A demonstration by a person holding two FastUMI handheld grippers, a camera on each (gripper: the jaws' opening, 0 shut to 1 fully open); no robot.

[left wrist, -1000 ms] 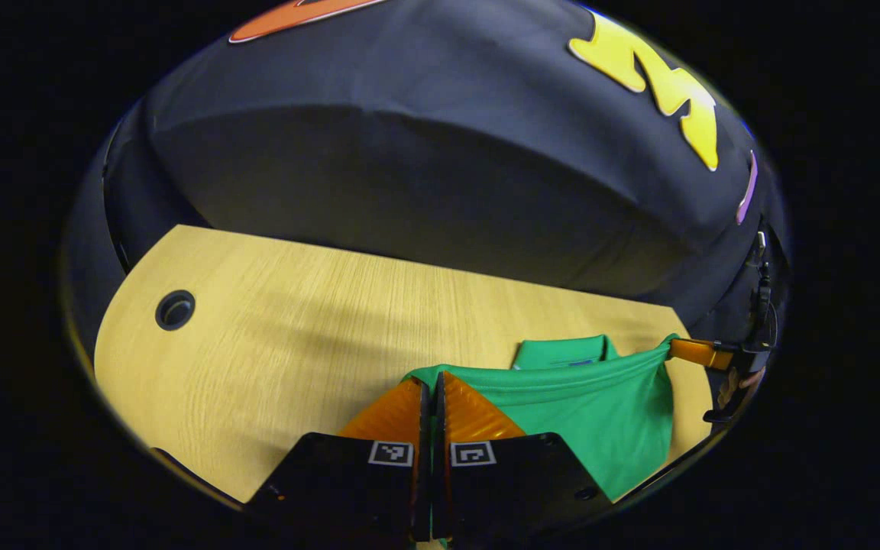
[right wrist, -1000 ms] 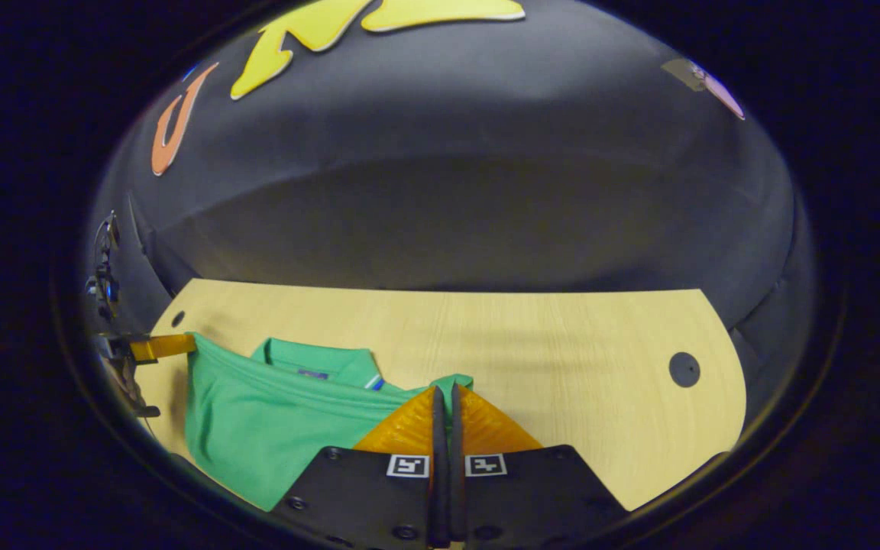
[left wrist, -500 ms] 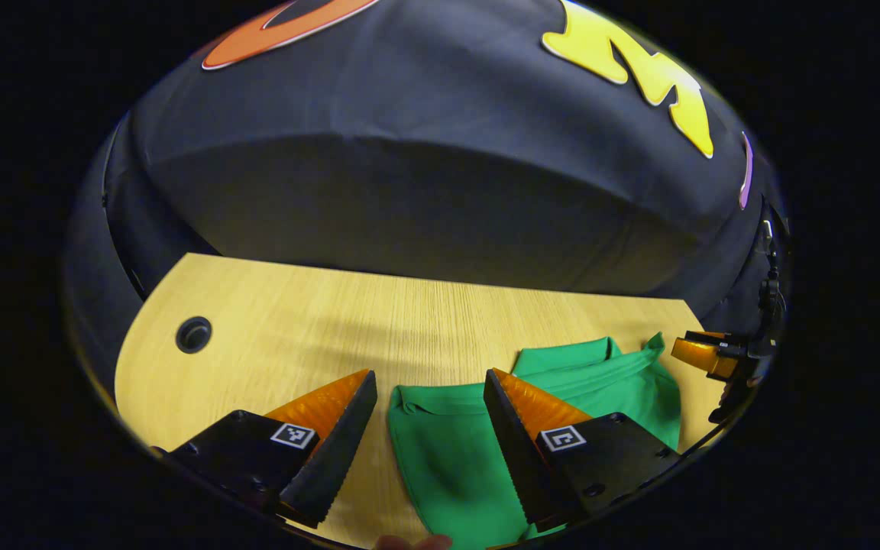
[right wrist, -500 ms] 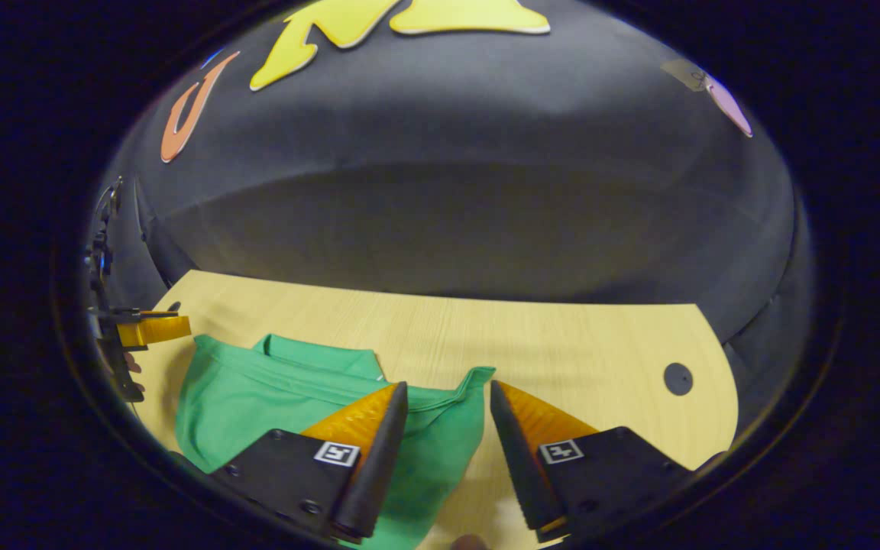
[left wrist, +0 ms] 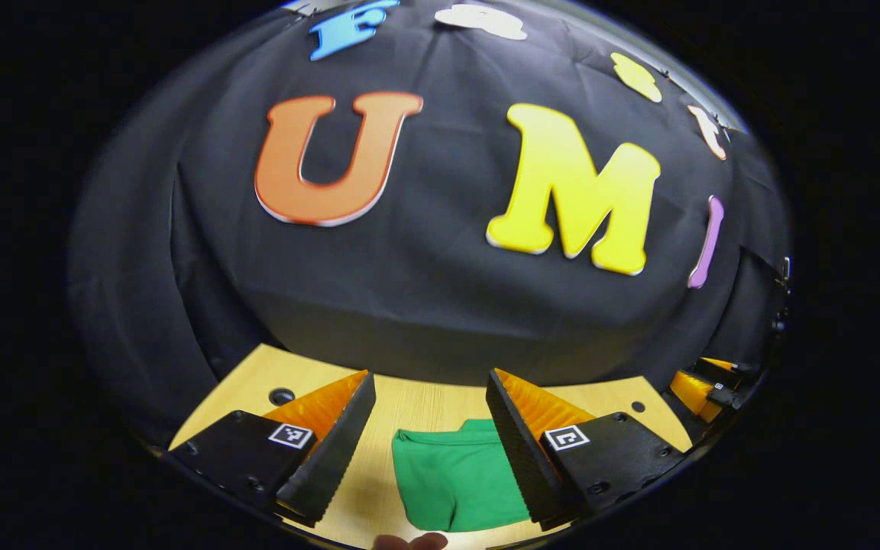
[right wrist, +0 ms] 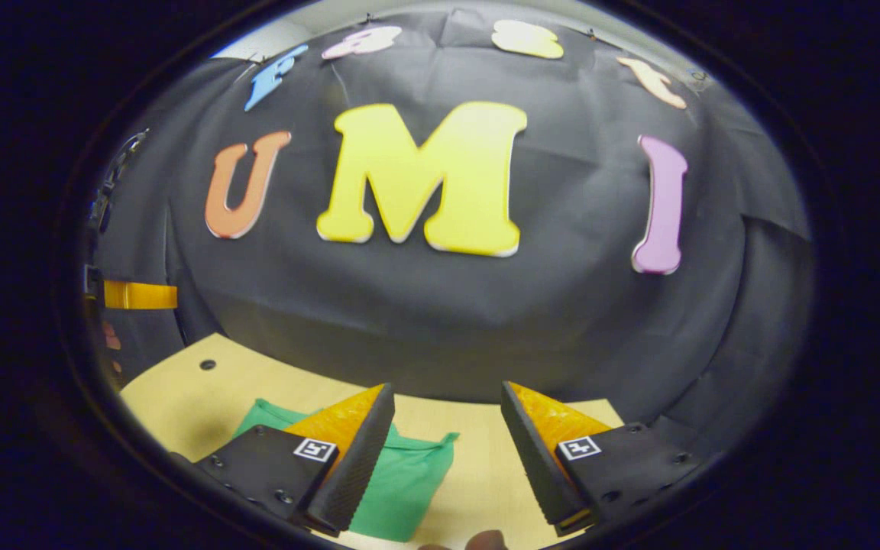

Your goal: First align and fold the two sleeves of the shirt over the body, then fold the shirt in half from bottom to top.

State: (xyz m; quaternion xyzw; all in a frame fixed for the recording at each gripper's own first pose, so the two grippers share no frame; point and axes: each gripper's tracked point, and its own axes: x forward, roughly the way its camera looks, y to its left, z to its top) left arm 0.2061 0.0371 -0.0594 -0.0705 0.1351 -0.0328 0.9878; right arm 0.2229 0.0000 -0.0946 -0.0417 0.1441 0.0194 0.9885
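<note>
- Left gripper view: the left gripper [left wrist: 428, 416] is wide open and holds nothing. The green shirt [left wrist: 455, 473] lies flat on the table [left wrist: 417, 405] at 6 o'clock, between the fingers and lower down.
- Right gripper view: the right gripper [right wrist: 448, 428] is wide open too, and empty. The shirt [right wrist: 402, 481] is at 7 o'clock, partly behind one finger [right wrist: 352, 458].
- I think the folding looks done. Both grippers are near the shirt, not touching it.

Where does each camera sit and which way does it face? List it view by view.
Left gripper view: rides the left gripper, facing the booth wall over the table; own open fingers flank the green shirt.
Right gripper view: rides the right gripper, facing the same wall; own open fingers, shirt lower left.
Shared: shirt, table, each other's gripper at the edge.
</note>
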